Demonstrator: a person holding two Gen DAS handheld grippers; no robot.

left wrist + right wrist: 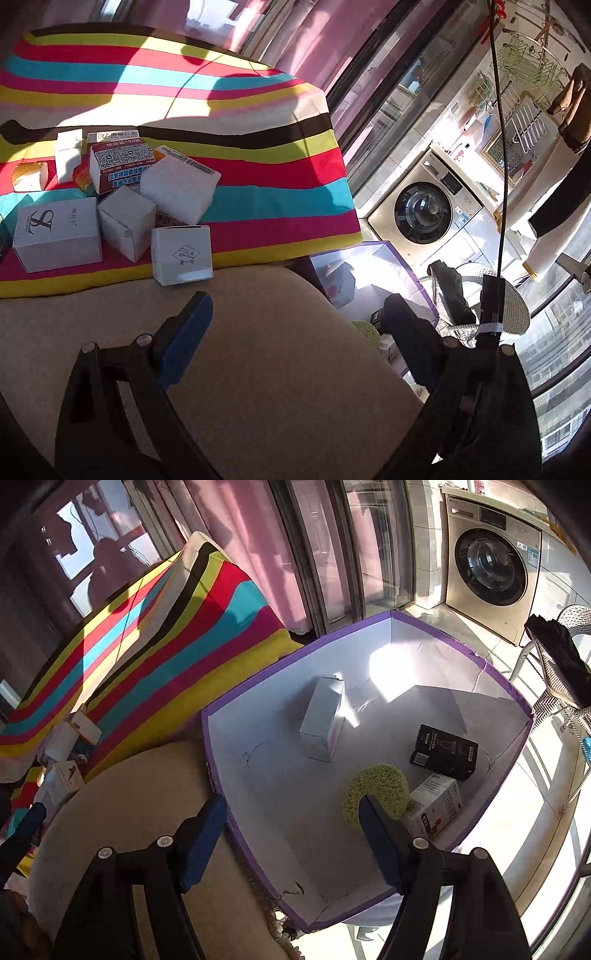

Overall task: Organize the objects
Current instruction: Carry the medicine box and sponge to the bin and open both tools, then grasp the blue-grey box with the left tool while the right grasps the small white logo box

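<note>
Several small white cartons lie piled on the striped cloth (258,177), among them a logo box (181,254), a larger white box (57,232) and a red QR-code carton (120,164). My left gripper (299,325) is open and empty over the beige cushion (266,350), just short of the pile. My right gripper (291,823) is open and empty above the purple-rimmed box (258,775). That box holds a white carton (323,718), a black box (445,751), a green round pad (376,788) and a printed white box (436,808).
A washing machine (421,210) stands on the tiled floor beyond the box. A wicker chair (569,686) with a dark item sits at the right. Pink curtains and glass doors (332,554) are behind. A black cable (496,147) hangs down.
</note>
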